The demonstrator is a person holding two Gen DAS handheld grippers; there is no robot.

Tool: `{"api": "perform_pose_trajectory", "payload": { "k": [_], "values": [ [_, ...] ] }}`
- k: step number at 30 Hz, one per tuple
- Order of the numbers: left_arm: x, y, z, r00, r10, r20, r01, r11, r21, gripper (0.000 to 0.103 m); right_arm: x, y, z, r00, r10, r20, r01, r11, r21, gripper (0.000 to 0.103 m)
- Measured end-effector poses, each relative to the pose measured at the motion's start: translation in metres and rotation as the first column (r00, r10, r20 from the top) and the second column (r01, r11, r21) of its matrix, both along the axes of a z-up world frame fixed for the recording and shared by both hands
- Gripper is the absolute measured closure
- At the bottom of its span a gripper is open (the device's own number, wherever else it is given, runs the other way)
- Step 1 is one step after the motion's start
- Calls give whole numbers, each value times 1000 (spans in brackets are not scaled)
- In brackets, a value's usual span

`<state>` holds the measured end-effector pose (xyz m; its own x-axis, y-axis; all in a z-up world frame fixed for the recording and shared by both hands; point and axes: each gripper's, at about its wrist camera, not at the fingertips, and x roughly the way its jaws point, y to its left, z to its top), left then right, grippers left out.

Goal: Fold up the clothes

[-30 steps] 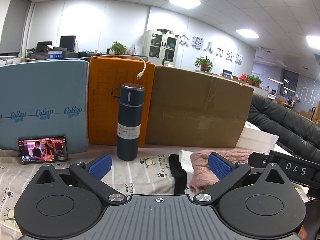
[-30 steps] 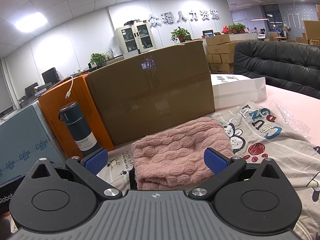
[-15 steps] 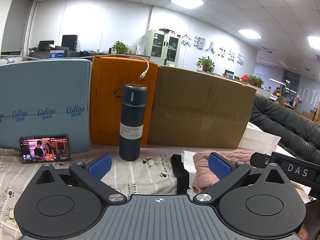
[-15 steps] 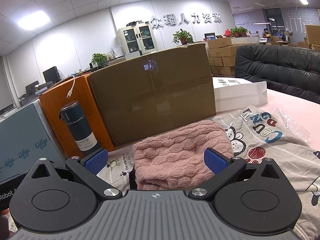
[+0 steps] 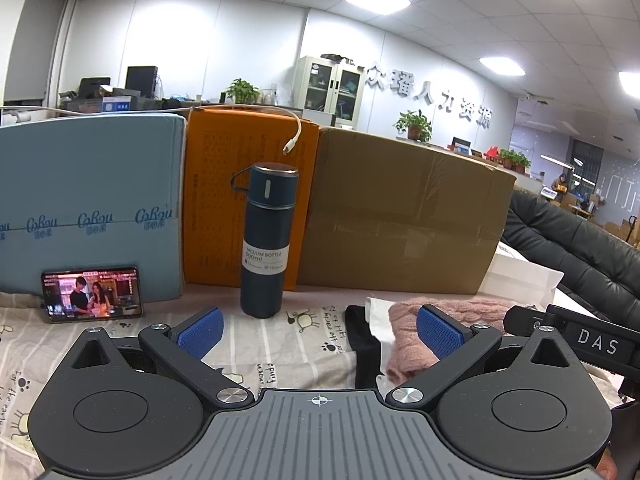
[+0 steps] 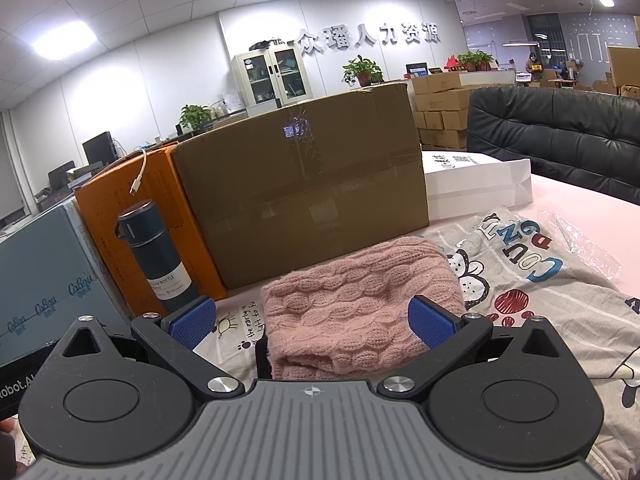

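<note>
A folded pink cable-knit sweater (image 6: 360, 304) lies on a stack with a black garment (image 5: 364, 340) and a white one (image 5: 378, 314) under it. The sweater also shows in the left wrist view (image 5: 408, 344). My right gripper (image 6: 314, 320) is open and empty, its blue pads on either side of the sweater, just short of it. My left gripper (image 5: 318, 330) is open and empty over the printed cloth (image 5: 296, 344), left of the stack. A grey printed cartoon garment (image 6: 532, 264) lies spread at the right.
A blue vacuum bottle (image 5: 267, 240) stands ahead of the left gripper. Behind it stand a blue box (image 5: 88, 204), an orange box (image 5: 224, 200) and a brown carton (image 5: 404, 216). A phone (image 5: 92, 294) leans on the blue box. A white bag (image 6: 476, 182) and black sofa (image 6: 560, 136) are at right.
Both views have shifted slightly; the bottle and boxes sit a little further right and higher in the left wrist view. Both grippers stay open and the clothes have not moved.
</note>
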<state>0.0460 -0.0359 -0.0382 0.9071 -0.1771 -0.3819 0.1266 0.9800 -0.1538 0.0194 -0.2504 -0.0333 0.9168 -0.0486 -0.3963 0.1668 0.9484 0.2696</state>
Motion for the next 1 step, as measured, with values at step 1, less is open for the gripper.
{"api": "perform_pose_trajectory", "payload": {
  "k": [1],
  "values": [
    [0,0,0,1000,1,-1,-1,1000,1,0,0,0,0,1000,-1,-2,1,1000,-1,0]
  ]
}}
